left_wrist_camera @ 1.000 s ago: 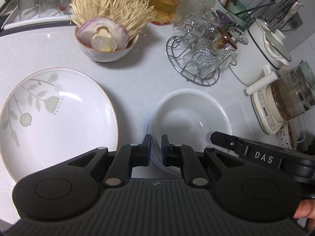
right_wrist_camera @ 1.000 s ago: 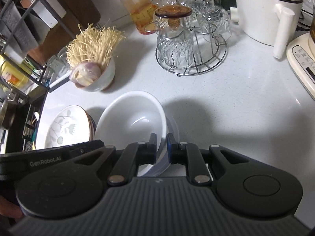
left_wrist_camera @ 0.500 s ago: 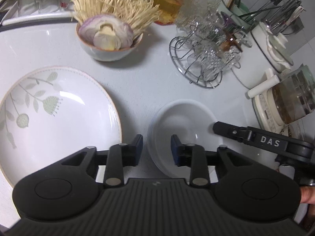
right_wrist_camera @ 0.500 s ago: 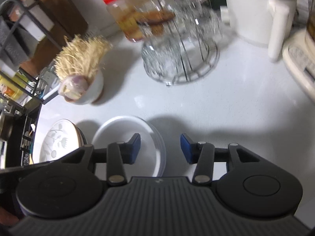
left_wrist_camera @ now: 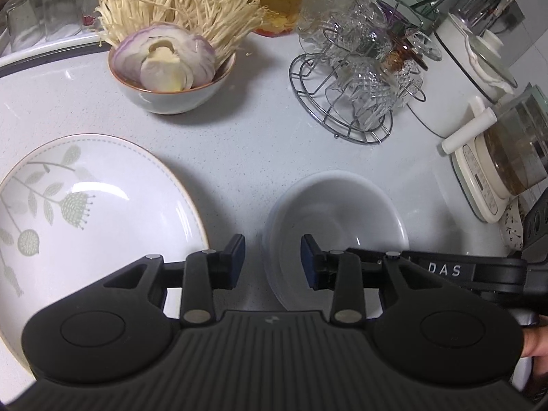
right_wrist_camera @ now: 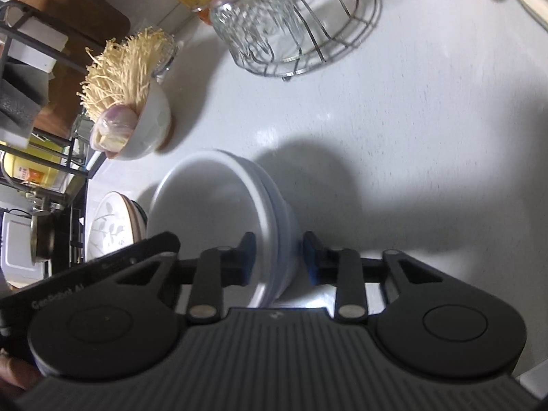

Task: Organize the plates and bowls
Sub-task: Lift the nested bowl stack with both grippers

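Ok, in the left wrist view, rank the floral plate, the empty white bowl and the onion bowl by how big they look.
1. floral plate, clearly largest, though cut off at the frame edge.
2. empty white bowl.
3. onion bowl, smallest-looking, but it sits farther from the camera, so its real size against the white bowl is unsure.

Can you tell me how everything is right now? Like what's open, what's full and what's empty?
Left gripper: open, holding nothing.
Right gripper: open, straddling the bowl rim.
White bowls: stacked, top one empty.
Flowered plate: empty, flat on the counter.
Small bowl: full of onion and mushrooms.
Glass cups: hung on the wire rack.
Kettle: holds brown liquid.
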Available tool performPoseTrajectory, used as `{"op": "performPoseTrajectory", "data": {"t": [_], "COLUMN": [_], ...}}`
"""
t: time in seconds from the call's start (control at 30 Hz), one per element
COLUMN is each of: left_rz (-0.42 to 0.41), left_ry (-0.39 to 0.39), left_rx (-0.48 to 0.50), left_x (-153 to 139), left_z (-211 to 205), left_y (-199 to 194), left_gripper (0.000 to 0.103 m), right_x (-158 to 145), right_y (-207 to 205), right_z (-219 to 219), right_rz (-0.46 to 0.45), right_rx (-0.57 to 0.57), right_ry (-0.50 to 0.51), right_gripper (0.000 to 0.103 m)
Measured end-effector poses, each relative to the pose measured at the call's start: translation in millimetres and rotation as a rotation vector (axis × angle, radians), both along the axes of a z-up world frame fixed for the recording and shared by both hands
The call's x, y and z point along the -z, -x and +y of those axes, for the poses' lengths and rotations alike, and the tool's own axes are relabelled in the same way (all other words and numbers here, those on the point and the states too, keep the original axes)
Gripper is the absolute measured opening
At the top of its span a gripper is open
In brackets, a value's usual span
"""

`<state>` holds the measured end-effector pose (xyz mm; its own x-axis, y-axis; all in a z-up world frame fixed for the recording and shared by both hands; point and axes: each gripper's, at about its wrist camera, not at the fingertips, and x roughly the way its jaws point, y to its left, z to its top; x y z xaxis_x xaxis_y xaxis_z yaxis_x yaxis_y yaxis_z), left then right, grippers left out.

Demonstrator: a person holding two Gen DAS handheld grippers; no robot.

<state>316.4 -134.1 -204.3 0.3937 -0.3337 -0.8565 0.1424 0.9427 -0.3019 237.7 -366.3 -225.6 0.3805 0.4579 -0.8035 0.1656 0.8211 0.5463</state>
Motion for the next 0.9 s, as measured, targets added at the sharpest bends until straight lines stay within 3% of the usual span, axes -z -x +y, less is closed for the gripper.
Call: {"op": "performPoseTrajectory", "data": {"t": [0.27,0.53,0.63,0.9], "left_rz": [0.005,-0.032,-0.013,0.005], "left_ry": [0.005,-0.050,-0.009,-0.007], "left_rx": [0.031,0.082,0.068,0.024], "left_x": [8,18,19,26], "left_z": [-9,-33,-35,-47], "left_y": [3,15,17,24], "left_gripper": [0.041,0.041,0.041,0.041], "right_x": [-5,-11,-12,-11], "right_y": [5,17,20,21], "right_z": [-6,-22,-26,-35], "right_rz": [-0.007,-0.006,-0.005,-0.004], "right_rx": [-0.019,-0.018,-0.022,-0.065], "right_ry": [0.048,0.083,0.085,0.075], "right_gripper": [0.023,0.020,0.020,0.020]}}
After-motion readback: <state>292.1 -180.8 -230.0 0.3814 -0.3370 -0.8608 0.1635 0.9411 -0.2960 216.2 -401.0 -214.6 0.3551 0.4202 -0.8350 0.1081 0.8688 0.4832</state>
